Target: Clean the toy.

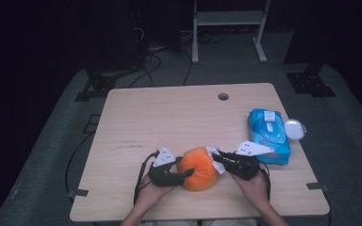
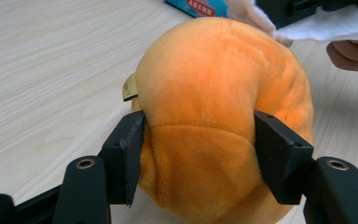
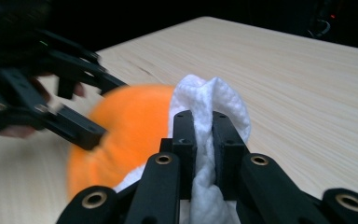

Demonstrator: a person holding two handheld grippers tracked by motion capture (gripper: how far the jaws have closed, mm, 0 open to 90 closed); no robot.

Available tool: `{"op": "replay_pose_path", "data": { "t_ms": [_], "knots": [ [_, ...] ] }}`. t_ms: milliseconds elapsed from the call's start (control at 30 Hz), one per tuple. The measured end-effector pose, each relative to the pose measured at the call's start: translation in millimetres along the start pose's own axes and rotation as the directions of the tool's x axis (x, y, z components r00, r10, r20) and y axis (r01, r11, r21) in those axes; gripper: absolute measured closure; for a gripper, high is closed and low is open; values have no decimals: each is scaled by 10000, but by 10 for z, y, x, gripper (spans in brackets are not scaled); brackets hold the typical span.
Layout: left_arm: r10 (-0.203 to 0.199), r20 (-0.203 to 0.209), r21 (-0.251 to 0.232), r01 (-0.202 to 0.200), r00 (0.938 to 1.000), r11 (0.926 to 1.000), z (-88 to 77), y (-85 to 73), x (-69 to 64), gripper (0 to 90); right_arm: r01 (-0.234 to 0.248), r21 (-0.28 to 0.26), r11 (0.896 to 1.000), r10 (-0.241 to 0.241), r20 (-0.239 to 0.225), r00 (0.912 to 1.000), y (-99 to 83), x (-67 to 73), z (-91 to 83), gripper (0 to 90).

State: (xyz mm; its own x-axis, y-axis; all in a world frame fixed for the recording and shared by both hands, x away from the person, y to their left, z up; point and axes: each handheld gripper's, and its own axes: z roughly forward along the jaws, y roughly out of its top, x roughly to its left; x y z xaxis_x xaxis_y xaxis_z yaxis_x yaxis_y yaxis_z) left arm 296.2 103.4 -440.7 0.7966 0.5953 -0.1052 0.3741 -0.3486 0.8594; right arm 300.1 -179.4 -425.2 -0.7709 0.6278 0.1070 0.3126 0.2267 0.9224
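Orange plush toy [image 1: 198, 168]: rounded, soft, short-piled, with a stitched seam; it lies on the pale wood-grain table [image 1: 169, 117] near its front edge. The left gripper [image 2: 198, 154] clamps the toy, both black pads pressing into the fabric. The right gripper [image 3: 204, 135] is closed on a crumpled white wipe [image 3: 214, 100], touching the toy's upper side. The left gripper view reveals a small tan label [image 2: 130, 87]. The high view shows a blue wipe pack [image 1: 269, 135] at right.
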Motion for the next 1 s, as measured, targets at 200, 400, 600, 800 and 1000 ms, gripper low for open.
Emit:
{"op": "replay_pose_path", "data": {
  "t_ms": [200,400,600,800,1000],
  "knots": [
    [299,-97,20,-299,9995,9996,0,8,-37,388,521,-97,9986,-526,-519,9973,103,193,59,809],
    [294,-22,-51,-294,9996,9996,5,1,-19,387,-217,-175,9996,211,-364,9991,44,16,16,808],
    [362,2,-72,-362,9993,9993,2,-5,-16,387,234,-133,9996,-239,-452,9987,80,101,69,808],
    [514,-61,-56,-514,9987,9987,-7,-4,-45,387,-274,0,9996,274,52,9996,-15,-122,22,808],
    [654,-52,-66,-654,9978,9978,-5,-4,-50,387,-339,-146,9993,337,-80,9994,27,-68,23,808]
  ]
}}
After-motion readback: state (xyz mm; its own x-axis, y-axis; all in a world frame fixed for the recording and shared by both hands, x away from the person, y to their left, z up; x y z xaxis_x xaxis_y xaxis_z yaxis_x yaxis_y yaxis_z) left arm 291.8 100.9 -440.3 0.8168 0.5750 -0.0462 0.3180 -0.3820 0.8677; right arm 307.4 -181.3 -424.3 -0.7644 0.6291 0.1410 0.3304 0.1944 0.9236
